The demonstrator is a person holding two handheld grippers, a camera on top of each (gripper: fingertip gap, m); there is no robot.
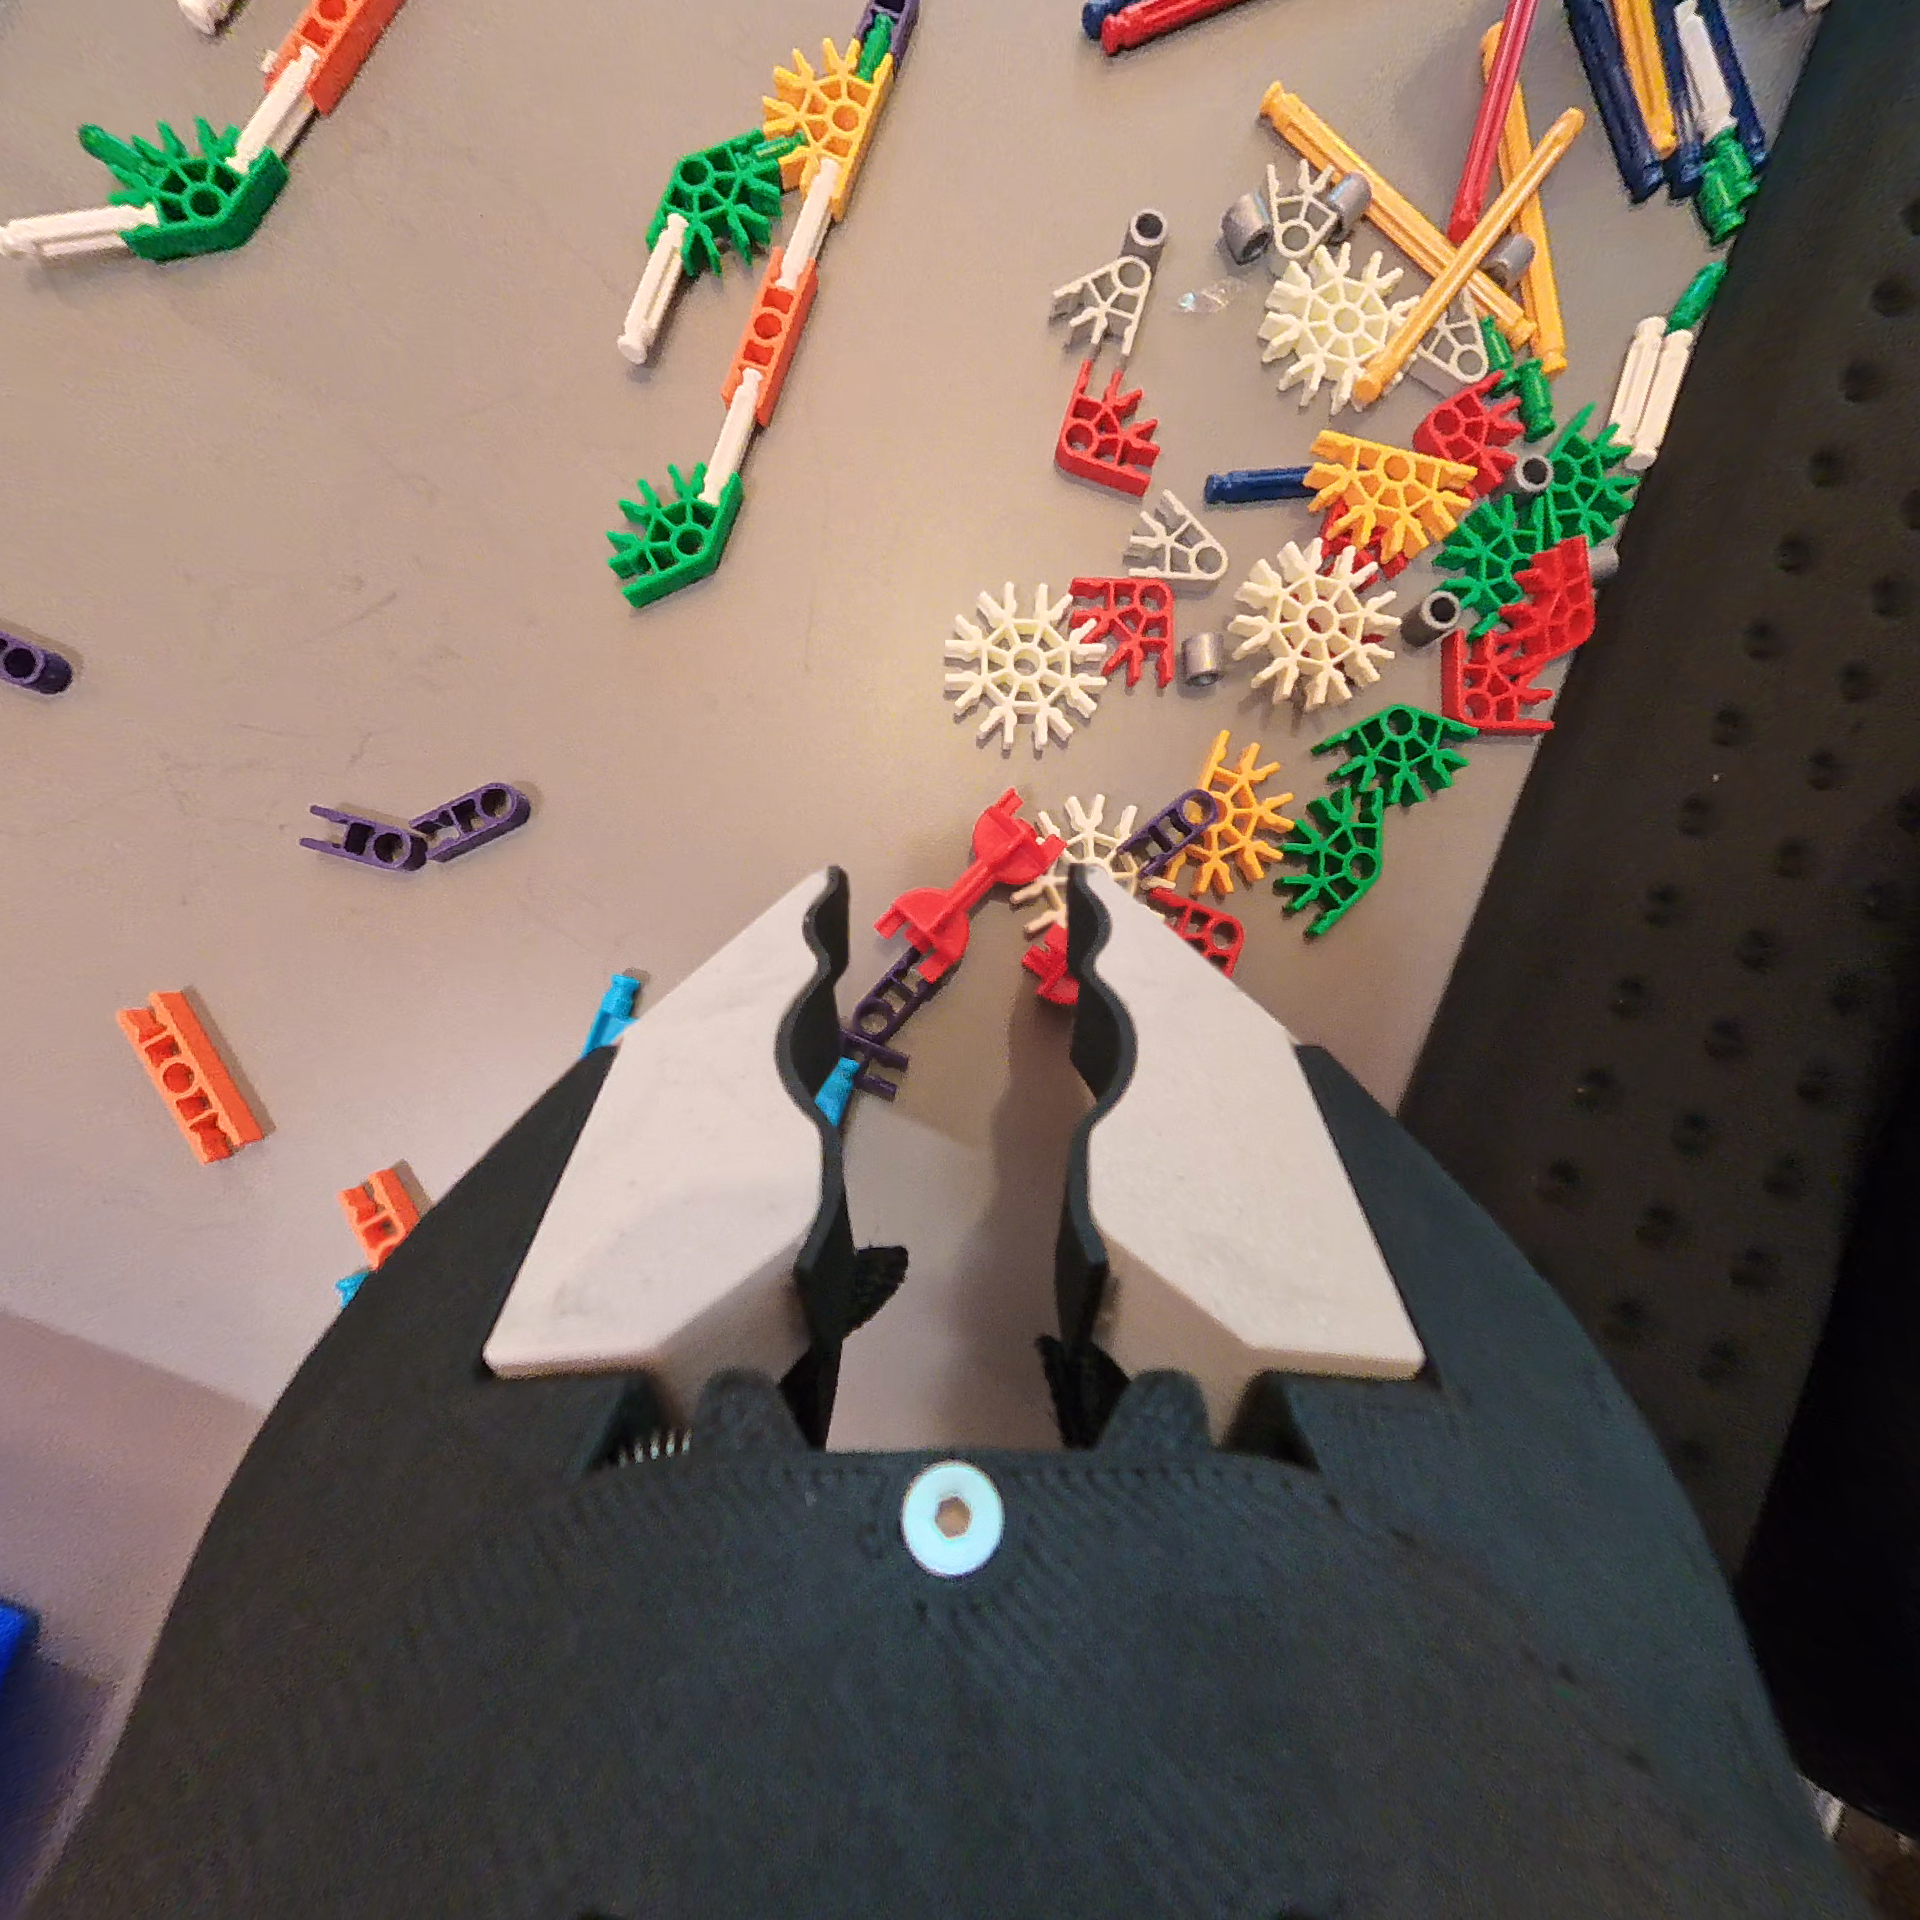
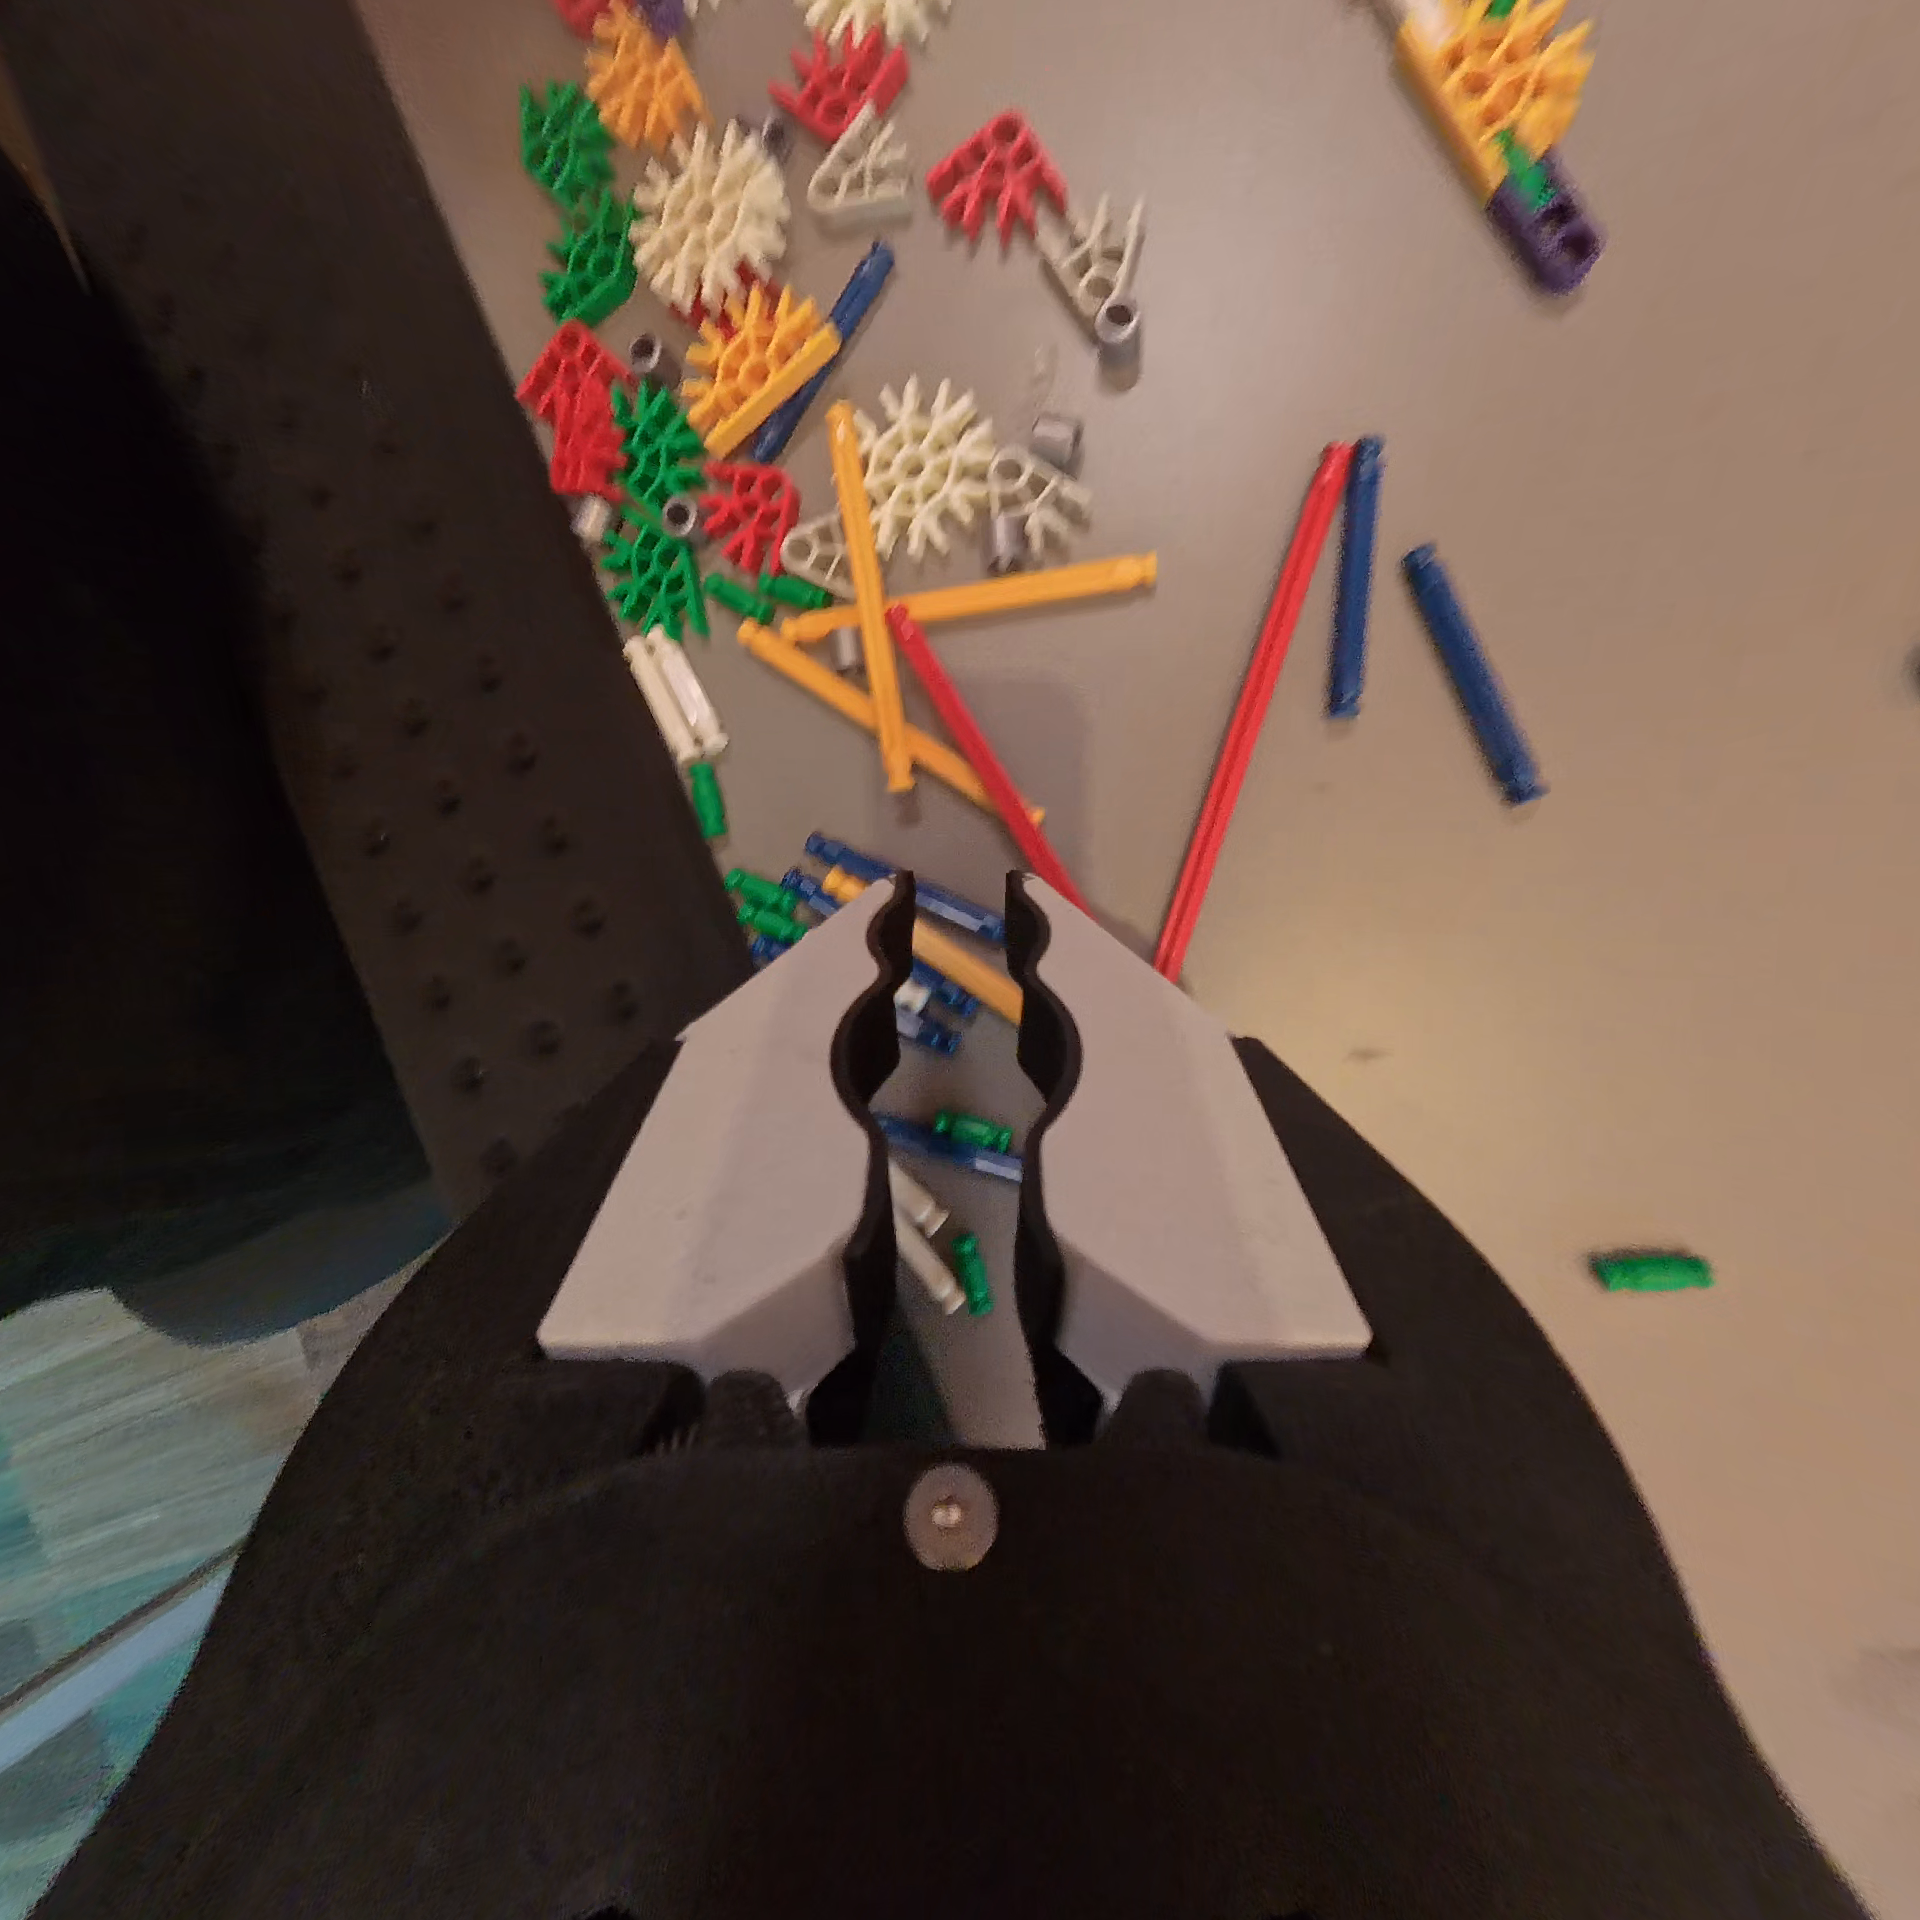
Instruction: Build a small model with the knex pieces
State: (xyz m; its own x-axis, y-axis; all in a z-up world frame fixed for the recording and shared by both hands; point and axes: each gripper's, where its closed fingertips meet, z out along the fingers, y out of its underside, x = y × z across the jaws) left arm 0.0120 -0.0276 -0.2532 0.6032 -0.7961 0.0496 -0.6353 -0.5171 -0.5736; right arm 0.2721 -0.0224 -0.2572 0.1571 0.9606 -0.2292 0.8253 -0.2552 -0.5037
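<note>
Plastic building pieces lie scattered over a tan surface, with no box or tray holding any of them. Going from the left of the left wrist view, an orange block lies alone, a second orange piece is half hidden by the black claw body, and two purple links touch end to end. A blue piece peeks out from behind the left finger, most of it covered. The left claw stands well open and grips nothing; a red connector and a purple link lie in the gap below its tips. To its right, white snowflake wheels and green, red and yellow fan pieces crowd against a black perforated panel.

In the right wrist view, which is a little blurred, the right claw is partly open and empty, hovering over a heap of blue rods, short green rods and a yellow rod, mostly hidden by its fingers. Farther right lie a long red rod and a lone green rod.
</note>
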